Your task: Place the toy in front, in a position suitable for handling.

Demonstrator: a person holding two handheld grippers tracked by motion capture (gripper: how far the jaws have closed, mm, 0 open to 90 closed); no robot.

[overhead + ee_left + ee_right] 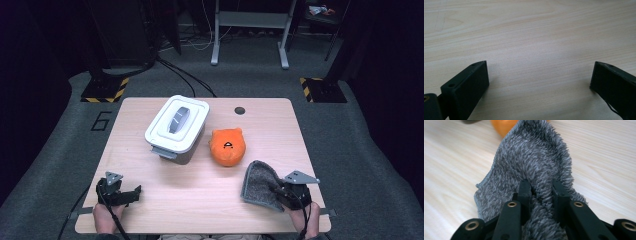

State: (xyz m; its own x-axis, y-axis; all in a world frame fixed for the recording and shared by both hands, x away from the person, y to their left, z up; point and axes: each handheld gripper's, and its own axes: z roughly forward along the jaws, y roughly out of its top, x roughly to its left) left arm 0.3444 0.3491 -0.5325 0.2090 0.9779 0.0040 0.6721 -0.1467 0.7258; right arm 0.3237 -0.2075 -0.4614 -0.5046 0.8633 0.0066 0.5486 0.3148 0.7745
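Pale wooden table on grey carpet. One grey fuzzy cloth is pinched in the nearly closed right gripper, its held edge hidden between the jaws. Just beyond sits one orange plush toy, then one white lidded box. Well apart, the left gripper gapes wide, holding nothing.

Open table at the bottom centre, blocked in the middle

The box and orange toy stand side by side in the frame's centre with a narrow gap between them. Bare table lies wide open between the left gripper and the cloth at lower right; the upper right corner is free too.
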